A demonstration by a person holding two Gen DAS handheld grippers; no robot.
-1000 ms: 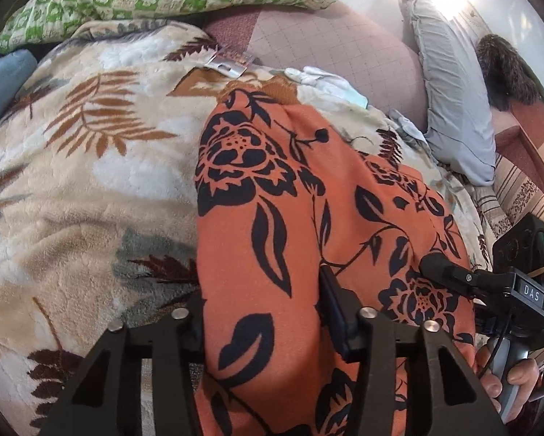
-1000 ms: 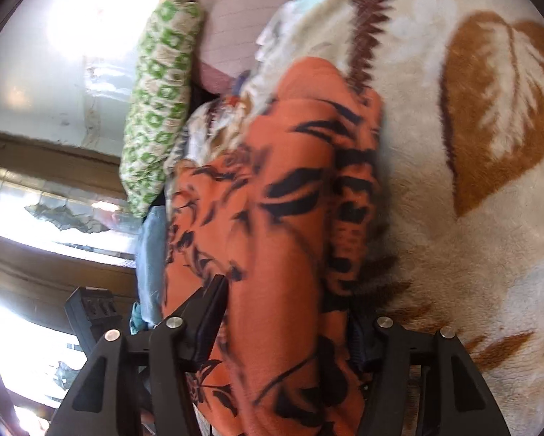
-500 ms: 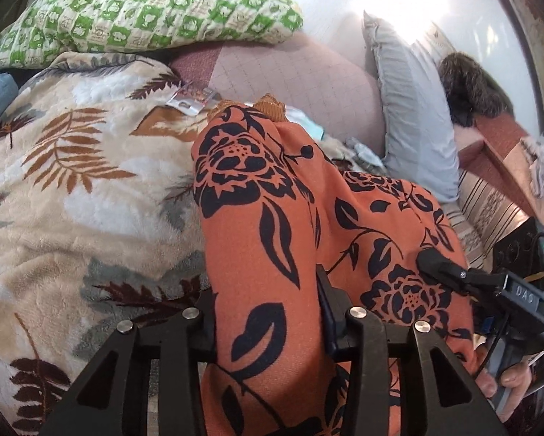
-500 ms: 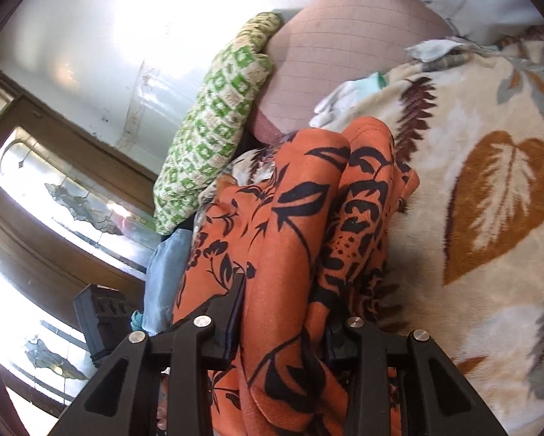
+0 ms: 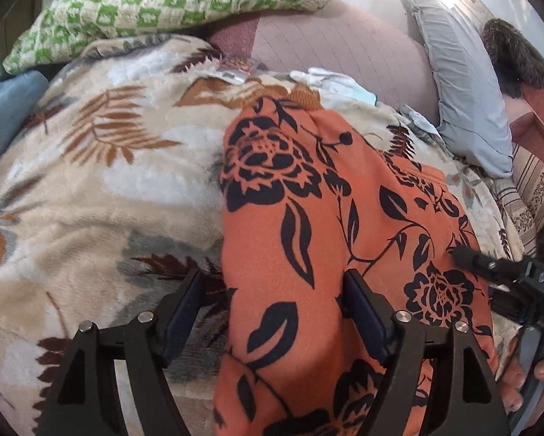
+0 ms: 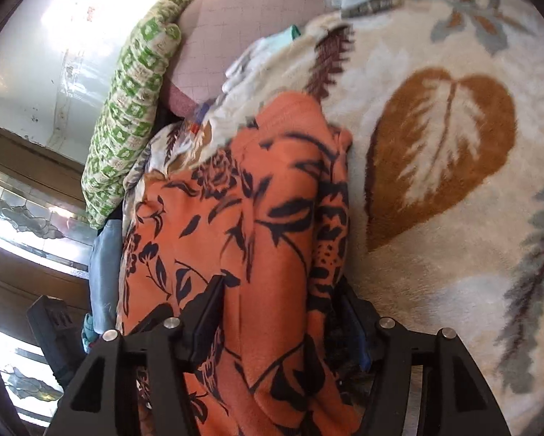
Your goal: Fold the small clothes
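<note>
An orange garment with black flowers [image 5: 308, 218] lies lengthwise on a cream leaf-print blanket [image 5: 108, 181]. My left gripper [image 5: 275, 316] straddles its near end and its jaws are opening. The left pad [image 5: 185, 309] stands clear of the cloth's edge, and the right pad [image 5: 362, 312] rests against the fabric. My right gripper [image 6: 281, 327] straddles the other side of the same garment [image 6: 272, 200], where the layers are doubled. Its jaws are opening too, and the cloth hangs loose between the fingers. The right gripper's body [image 5: 508, 283] shows at the left view's right edge, held by a hand [image 5: 526, 381].
A green-checked pillow [image 5: 170, 3] and a pink quilted cushion [image 5: 337, 43] lie beyond the blanket. A grey pillow [image 5: 464, 83] stands at the right, and small pale clothes [image 5: 337, 83] lie near the cushion. Blue fabric [image 6: 105, 269] and a window [image 6: 25, 218] are left of the garment.
Both grippers' jaws have spread wider around the orange garment. The left pad of the left gripper has come off the cloth. The right wrist view has tipped back down toward the blanket.
</note>
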